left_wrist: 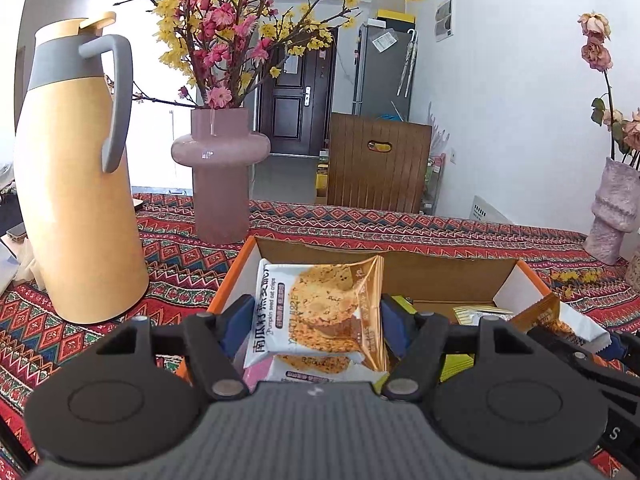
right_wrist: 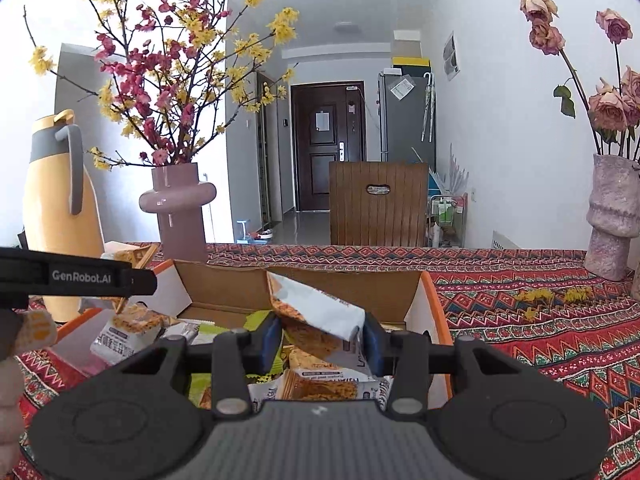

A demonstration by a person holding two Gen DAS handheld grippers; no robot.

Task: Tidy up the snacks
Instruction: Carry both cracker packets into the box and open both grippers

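Table (left_wrist: 360,224), patterned cloth; on it an open cardboard box (left_wrist: 440,272) with orange outer walls, directly ahead of and below both tongs. Several snack packets already lie loose inside.

Left tongs (left_wrist: 318,316): jaws part open, pads pressing the side edges of an oat-crisp packet (left_wrist: 316,300). Packet stands upright, long axis vertical, face to camera, over the box's near-left corner.

Right tongs (right_wrist: 320,340): jaws narrower, clamped on a second packet (right_wrist: 316,308). This one is tilted, long axis running from upper left down to lower right, over the middle of the box.

Judgement: both packets sit above the box opening, so the release is straight down. The right load looks more central; the left is close to the near wall and may need carrying further in.
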